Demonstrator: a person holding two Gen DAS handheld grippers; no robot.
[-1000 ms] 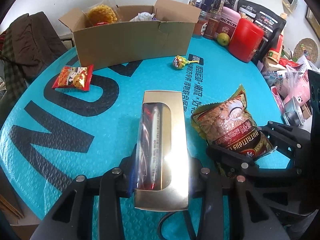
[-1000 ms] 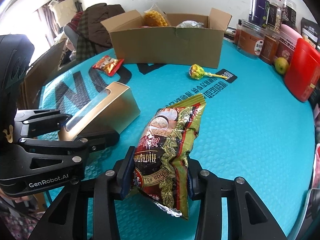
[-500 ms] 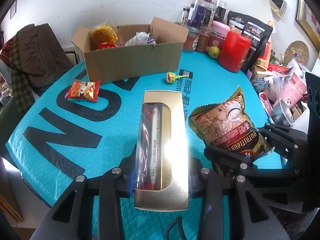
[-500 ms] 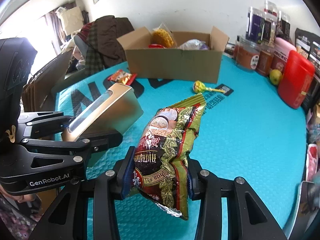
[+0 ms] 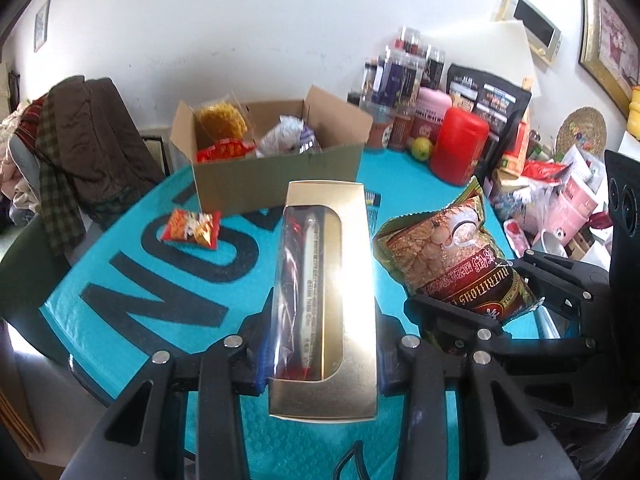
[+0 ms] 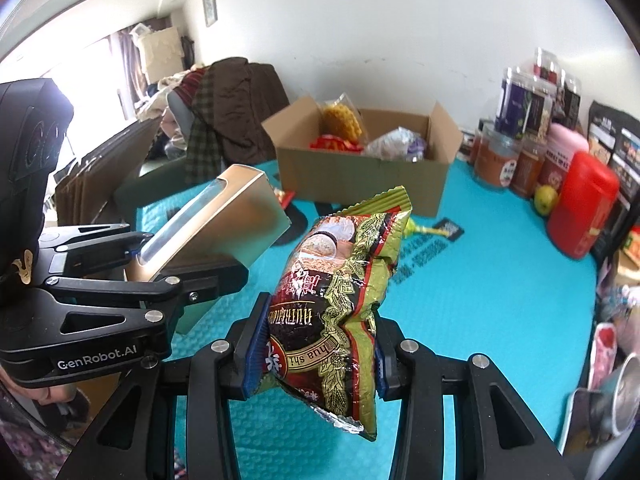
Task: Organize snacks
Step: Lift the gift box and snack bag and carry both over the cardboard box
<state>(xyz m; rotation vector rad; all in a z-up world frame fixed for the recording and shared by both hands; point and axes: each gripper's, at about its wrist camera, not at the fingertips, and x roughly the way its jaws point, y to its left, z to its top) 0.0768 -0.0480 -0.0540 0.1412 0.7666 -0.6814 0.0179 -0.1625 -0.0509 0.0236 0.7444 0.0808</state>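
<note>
My left gripper [image 5: 322, 354] is shut on a long gold box [image 5: 352, 280] with a clear window, held above the turquoise table mat [image 5: 160, 280]. To its right, my right gripper [image 6: 316, 352] is shut on a brown and green snack bag [image 6: 340, 280], also lifted off the mat. The gold box [image 6: 224, 232] and the left gripper [image 6: 160, 272] show at the left of the right wrist view. An open cardboard box [image 5: 280, 172] with several snacks inside stands at the far side of the table. A small red snack packet [image 5: 192, 226] lies in front of it. A lollipop [image 6: 420, 229] is partly hidden behind the bag.
Jars, a red canister [image 5: 458, 150], a green fruit [image 5: 422, 146] and dark pouches crowd the back right of the table. Cluttered packets and a cup lie past the right edge. Brown clothing [image 5: 80, 148] is draped over a chair at the left.
Both grippers have risen with their loads; the table and cardboard box now look lower and farther, and the box's contents show. Neither grip has changed.
</note>
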